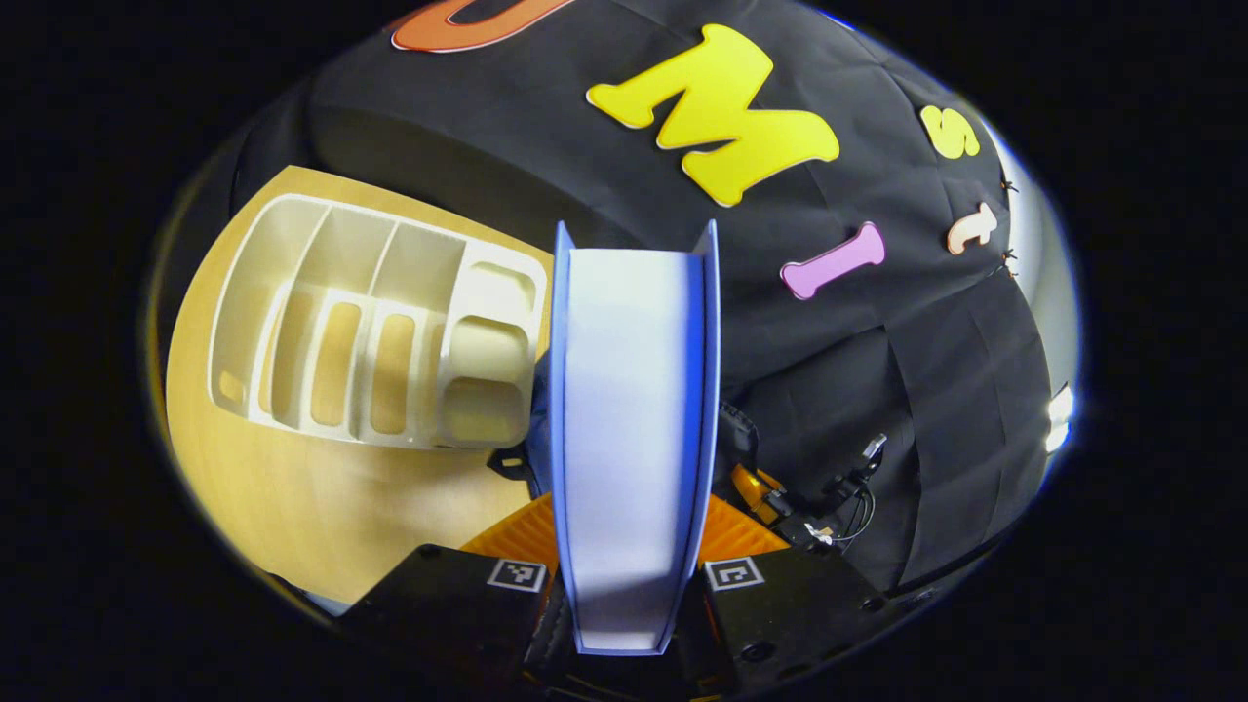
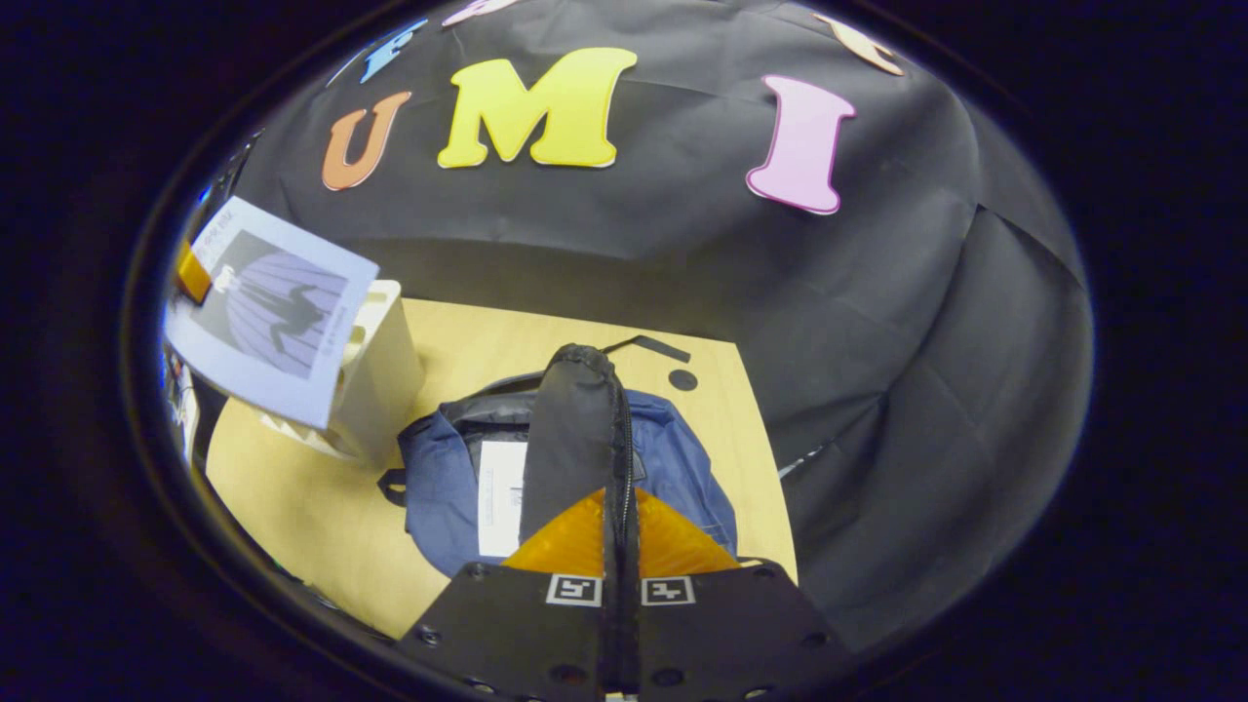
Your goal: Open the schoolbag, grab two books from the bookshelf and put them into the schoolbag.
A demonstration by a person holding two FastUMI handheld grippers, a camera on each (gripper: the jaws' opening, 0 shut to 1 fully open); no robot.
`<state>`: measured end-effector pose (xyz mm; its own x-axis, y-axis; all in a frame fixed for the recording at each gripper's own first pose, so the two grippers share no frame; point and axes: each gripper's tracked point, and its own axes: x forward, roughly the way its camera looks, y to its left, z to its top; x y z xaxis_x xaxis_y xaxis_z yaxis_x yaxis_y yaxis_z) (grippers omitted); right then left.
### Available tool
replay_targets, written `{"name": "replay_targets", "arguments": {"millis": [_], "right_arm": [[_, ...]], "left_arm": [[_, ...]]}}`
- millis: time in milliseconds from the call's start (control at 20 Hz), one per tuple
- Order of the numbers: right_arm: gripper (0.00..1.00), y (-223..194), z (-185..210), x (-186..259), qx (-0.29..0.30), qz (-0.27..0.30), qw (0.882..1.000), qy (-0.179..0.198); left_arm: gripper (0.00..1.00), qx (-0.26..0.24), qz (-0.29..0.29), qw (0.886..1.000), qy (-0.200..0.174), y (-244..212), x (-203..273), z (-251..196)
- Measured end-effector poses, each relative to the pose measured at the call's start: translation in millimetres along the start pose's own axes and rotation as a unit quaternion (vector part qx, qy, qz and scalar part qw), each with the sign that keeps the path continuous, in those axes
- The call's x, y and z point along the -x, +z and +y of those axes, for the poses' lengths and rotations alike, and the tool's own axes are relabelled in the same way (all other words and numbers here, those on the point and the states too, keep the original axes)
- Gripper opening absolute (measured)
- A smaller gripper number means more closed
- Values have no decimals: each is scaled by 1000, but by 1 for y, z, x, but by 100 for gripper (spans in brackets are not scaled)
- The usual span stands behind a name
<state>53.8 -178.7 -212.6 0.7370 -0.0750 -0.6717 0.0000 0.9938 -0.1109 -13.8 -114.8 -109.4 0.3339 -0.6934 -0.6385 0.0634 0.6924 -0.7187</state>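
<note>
My left gripper (image 1: 632,534) is shut on a blue-covered book (image 1: 629,409), held upright with its white page edge facing the camera. Left of it the cream bookshelf (image 1: 370,331) stands with bare slots. In the right gripper view the same book (image 2: 273,312) hangs above the bookshelf (image 2: 380,370). My right gripper (image 2: 621,531) is shut on the black zip flap (image 2: 575,429) of the blue schoolbag (image 2: 682,458) and holds it up. The bag lies open on the table, and a white book (image 2: 502,497) lies inside it.
The wooden table (image 2: 721,409) ends at the black cloth wall behind and to the right. A small black strap and a dark round mark (image 2: 682,379) lie behind the bag. Dark gear with cables (image 1: 838,487) shows low, right of the held book.
</note>
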Motion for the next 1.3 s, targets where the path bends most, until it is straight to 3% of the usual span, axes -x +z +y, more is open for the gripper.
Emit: {"name": "replay_targets", "arguments": {"millis": [400, 650, 1300], "right_arm": [[0, 2, -10, -4, -10, 3, 1000, 9], [0, 2, -11, -4, -10, 3, 1000, 13], [0, 26, -23, 8, 22, -3, 1000, 7]], "left_arm": [[45, 14, 37, 999, 10, -53, -96, -18], [45, 48, 55, 997, -3, -72, -156, -22], [45, 95, 42, 992, -66, -87, -225, -22]]}}
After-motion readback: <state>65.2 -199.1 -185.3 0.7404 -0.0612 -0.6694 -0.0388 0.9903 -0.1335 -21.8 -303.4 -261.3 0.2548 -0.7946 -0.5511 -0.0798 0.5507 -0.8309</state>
